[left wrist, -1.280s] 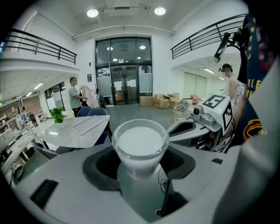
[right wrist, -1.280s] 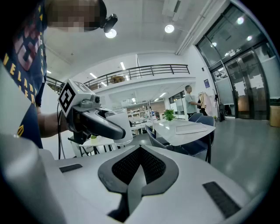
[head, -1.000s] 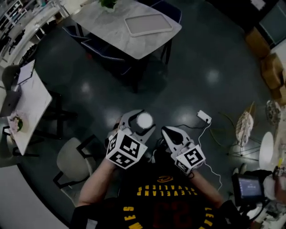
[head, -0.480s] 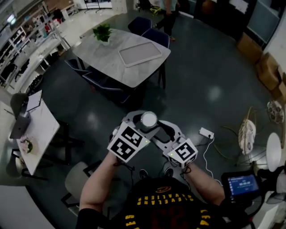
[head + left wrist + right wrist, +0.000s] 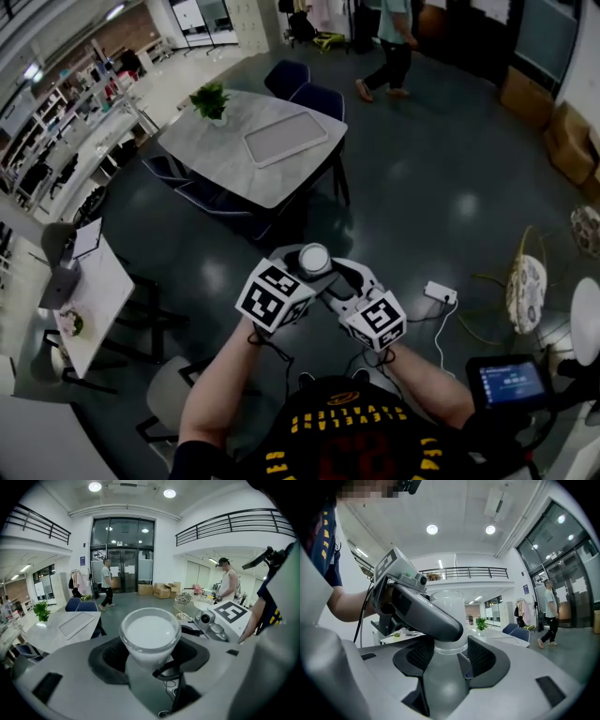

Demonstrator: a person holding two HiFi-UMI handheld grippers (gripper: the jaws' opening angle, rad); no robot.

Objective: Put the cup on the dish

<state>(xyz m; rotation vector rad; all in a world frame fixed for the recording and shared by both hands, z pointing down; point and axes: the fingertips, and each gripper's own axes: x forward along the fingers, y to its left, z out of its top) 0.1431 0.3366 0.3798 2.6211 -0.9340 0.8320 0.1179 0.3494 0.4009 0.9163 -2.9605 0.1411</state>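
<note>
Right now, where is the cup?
Head view, centre: the cup is clamped in the left gripper; the right gripper, its jaws just opened, straddles it too, short of the table.

Bare floor [image 5: 422, 197] gives my left gripper [image 5: 307, 257] and right gripper [image 5: 339, 277] passage to the worktop [image 5: 216, 141]; chairs [image 5: 317, 97] line its 2 long sides, and a tray [image 5: 286, 141] lies on top.

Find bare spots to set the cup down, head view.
Table: wide bare stretch left of the tray, from the plant to the near corner; the tray itself is empty. Side table at left: bare only in the middle, things at both ends. Chairs crowd the table's left and far edges.
</note>
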